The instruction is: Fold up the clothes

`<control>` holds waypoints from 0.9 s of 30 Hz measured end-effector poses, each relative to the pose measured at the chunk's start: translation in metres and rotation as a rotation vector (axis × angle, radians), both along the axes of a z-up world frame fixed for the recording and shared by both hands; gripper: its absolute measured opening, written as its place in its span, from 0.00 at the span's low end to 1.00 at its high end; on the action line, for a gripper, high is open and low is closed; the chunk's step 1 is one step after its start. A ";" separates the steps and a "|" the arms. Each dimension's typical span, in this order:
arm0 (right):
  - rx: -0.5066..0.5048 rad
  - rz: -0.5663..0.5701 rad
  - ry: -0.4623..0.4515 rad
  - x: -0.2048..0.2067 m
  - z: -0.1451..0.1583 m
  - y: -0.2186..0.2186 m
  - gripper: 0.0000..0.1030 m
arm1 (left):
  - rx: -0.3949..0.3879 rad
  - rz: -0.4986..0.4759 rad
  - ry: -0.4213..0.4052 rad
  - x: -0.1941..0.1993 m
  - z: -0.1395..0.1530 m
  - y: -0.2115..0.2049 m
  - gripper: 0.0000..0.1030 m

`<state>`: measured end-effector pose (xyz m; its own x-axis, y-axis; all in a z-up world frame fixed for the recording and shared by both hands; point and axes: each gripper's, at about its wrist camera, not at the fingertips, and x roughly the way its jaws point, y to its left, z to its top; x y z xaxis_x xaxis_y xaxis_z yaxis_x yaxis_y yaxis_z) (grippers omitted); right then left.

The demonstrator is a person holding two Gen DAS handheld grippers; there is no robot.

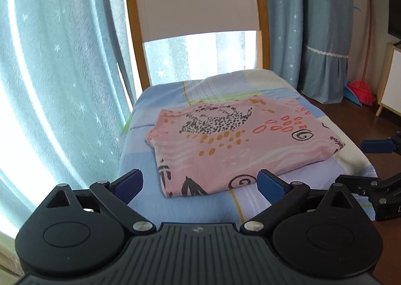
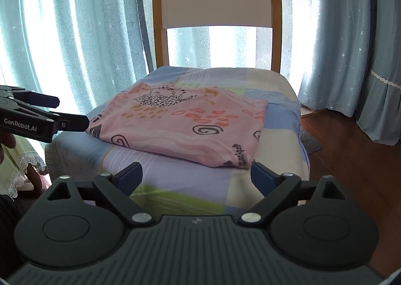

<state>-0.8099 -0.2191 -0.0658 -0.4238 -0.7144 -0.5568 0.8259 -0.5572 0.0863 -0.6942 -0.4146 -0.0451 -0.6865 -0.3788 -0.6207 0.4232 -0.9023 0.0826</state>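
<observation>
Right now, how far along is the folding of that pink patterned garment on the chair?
Done, by the look of it: the pink garment lies as a compact folded stack on the chair cushion, edges roughly squared. In hand: nothing. The left gripper and right gripper are both open and clear of the cloth. Left: at most tidying the near corner; no other clothes are visible.

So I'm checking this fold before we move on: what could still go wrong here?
The folded pink garment lies askew on the cushioned chair seat, one corner near the seat's front edge, so a nudge might slide it off. Both the left gripper and right gripper are open close by; closing near an edge could snag a layer and undo the fold.
</observation>
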 end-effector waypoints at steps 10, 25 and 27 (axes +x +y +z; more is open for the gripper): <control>-0.001 -0.072 -0.046 0.008 -0.014 -0.008 0.99 | 0.071 0.058 0.049 0.004 -0.036 0.001 1.00; 0.063 -0.165 -0.117 0.009 -0.042 -0.019 0.99 | 0.147 0.055 0.099 0.005 -0.057 0.005 0.99; 0.055 -0.179 -0.114 0.009 -0.042 -0.020 0.99 | 0.116 0.052 0.089 0.006 -0.061 0.006 1.00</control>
